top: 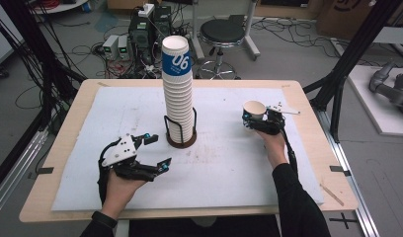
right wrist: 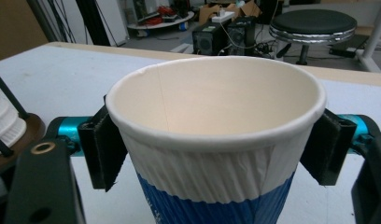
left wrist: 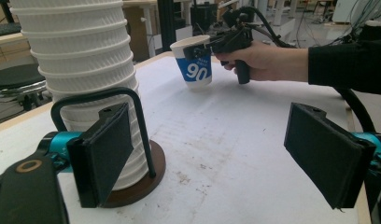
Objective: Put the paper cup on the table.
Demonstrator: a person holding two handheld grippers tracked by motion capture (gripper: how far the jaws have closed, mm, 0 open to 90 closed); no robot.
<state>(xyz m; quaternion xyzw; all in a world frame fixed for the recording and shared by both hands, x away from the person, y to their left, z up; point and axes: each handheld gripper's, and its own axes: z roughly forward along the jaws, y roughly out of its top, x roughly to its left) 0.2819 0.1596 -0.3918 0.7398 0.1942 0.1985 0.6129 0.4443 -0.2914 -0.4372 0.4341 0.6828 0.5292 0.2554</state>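
Well right of the cup stack (top: 178,94), jaws clasp the paper cup (top: 254,109)

Top cup (top: 176,55) of the stack, upper centre of the high view: white "06" on blue band; held cup (left wrist: 193,63), upper centre of the left gripper view: "90"

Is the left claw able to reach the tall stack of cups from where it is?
Probably yes: the left claw is open, close beside the cup stack, with nothing between them.

Counter (top: 308,148), light wood, white sheet (top: 229,163) over top. On sheet: round brown stand (top: 181,140) bearing cup stack (top: 178,94), just beyond left tongs (top: 157,150), well left of right tongs (top: 256,120).
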